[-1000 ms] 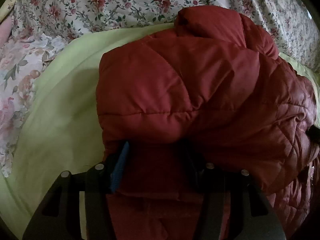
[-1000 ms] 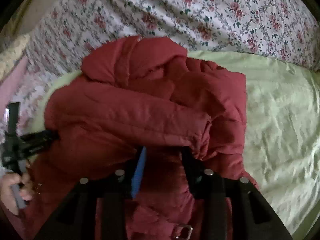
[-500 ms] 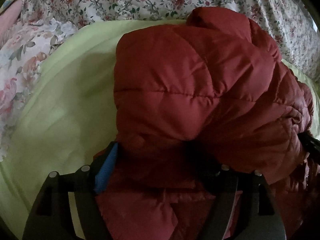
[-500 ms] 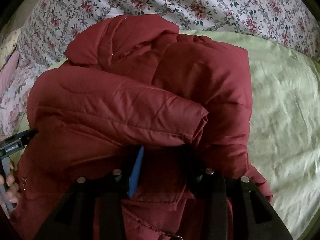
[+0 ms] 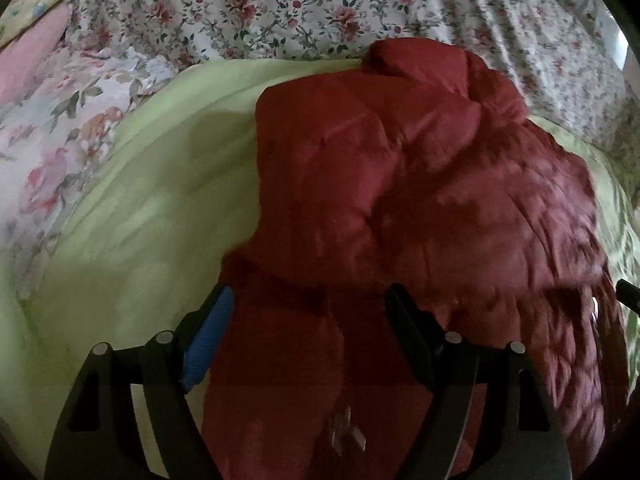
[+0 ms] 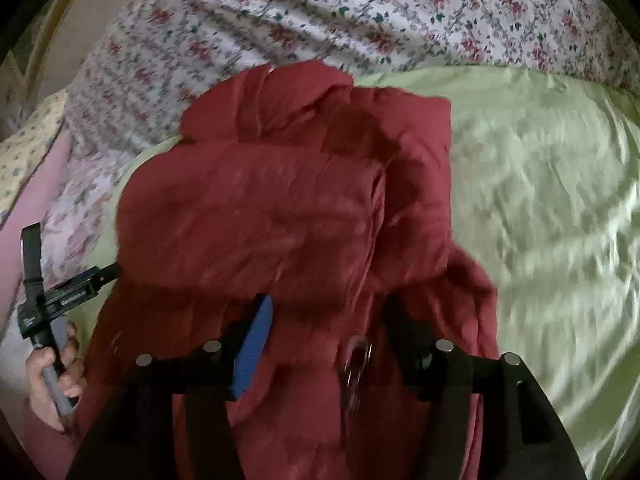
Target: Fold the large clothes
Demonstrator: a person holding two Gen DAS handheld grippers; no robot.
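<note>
Folding step: release after a fold, judged from the doubled red padded jacket [image 5: 400, 184] lying on the green sheet [image 5: 132, 208] of the bed.
Left gripper [image 5: 306, 312]: jaws spread wide, jacket between them, not pinched.
Right gripper [image 6: 328, 320]: jaws opening, fabric and buckle [image 6: 356, 364] between them.
Next move: likely regripping an edge.
Writing: label on left gripper, unreadable.

Dim bed with pale green sheet [image 6: 540, 208], rose-print floral cover [image 5: 304, 12], pink pillow [image 5: 32, 52].
</note>
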